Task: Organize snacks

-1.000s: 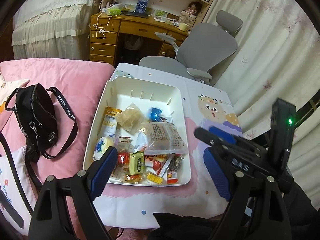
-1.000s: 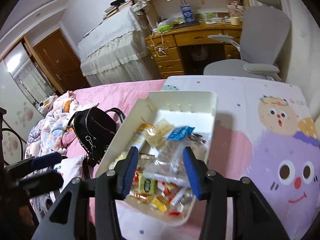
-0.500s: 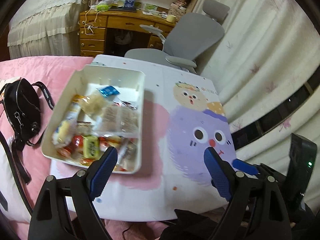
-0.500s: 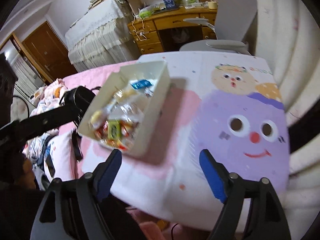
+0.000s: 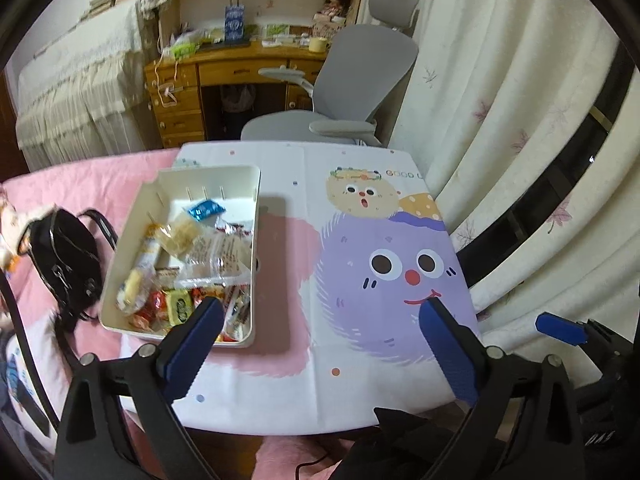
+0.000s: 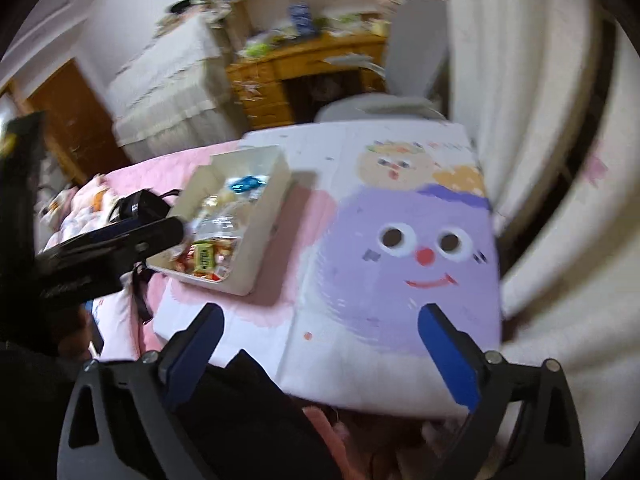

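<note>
**Both grippers wait above the snack box, holding nothing**

From the left wrist camera, the left gripper (image 5: 318,344) hangs over the near edge of the bench (image 5: 360,380). Its jaws are spread wide apart with nothing between them. The bench has a cloth with a big purple cartoon face on it. The white box (image 5: 256,216) sits on the left part of the bench, close to the pink bed (image 5: 80,176). It is full of snacks all mixed up in a pile. There is a blue wrapped candy (image 5: 205,209) near the far end, a clear bag (image 5: 218,254) with writing on it in the middle, a long yellow pack (image 5: 138,276) on the left side, and a green pack (image 5: 179,308) among small red ones at the near end. A black bag (image 5: 66,260) lies on the bed just beside the box. The tip of the right gripper (image 5: 560,328) shows at the far right edge.

From the right wrist camera, the picture is blurry. The right gripper's jaws are also wide apart and empty, over the near edge of the bench. The box is off to the left, and the left gripper reaches in from the left side next to it.

I think no snack is being picked just now. The next move looks like going down to the box and taking one snack. The snacks lie on top of each other and the wrappers look slippery, so the jaws should pinch only one piece on top, like the clear bag or the blue candy.
</note>
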`<state>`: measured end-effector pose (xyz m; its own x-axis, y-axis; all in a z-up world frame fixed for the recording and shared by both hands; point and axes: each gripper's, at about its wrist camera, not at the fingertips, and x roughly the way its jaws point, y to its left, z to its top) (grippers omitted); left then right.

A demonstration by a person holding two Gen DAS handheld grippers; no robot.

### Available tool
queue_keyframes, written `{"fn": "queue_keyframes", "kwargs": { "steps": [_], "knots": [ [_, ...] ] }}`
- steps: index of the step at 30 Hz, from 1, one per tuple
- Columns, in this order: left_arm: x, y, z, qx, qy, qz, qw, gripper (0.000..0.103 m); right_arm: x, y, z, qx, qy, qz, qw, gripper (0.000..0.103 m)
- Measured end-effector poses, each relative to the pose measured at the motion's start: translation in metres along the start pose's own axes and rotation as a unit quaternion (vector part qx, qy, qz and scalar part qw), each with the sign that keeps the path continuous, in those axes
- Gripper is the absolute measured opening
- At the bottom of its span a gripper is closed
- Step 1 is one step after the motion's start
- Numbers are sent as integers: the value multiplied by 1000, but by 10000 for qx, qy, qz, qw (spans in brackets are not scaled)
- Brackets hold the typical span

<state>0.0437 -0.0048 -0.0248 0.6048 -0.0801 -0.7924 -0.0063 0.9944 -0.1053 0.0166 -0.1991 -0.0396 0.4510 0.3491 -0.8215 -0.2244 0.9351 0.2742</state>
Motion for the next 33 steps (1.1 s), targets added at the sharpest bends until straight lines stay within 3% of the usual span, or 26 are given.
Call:
{"fn": "queue_keyframes", "kwargs": {
  "steps": [2, 9, 15, 33],
  "knots": [
    [-7, -5, -1, 49, -100, 118, 9999, 102, -5, -2, -1, 180, 53, 9, 9998, 99],
    [-20, -12, -10, 111, -248, 668, 9974, 102, -8, 13, -10, -88, -130, -64, 9999, 99],
    [-15, -7, -12, -71, -174, 1051, 9943, 102, -8, 16, -7, -121, -371, -224, 9990, 103],
    [-8, 5, -14, -170, -86, 1169, 9930, 102, 18, 22, -1, -279, 87, -190, 9994, 103]
  ]
}}
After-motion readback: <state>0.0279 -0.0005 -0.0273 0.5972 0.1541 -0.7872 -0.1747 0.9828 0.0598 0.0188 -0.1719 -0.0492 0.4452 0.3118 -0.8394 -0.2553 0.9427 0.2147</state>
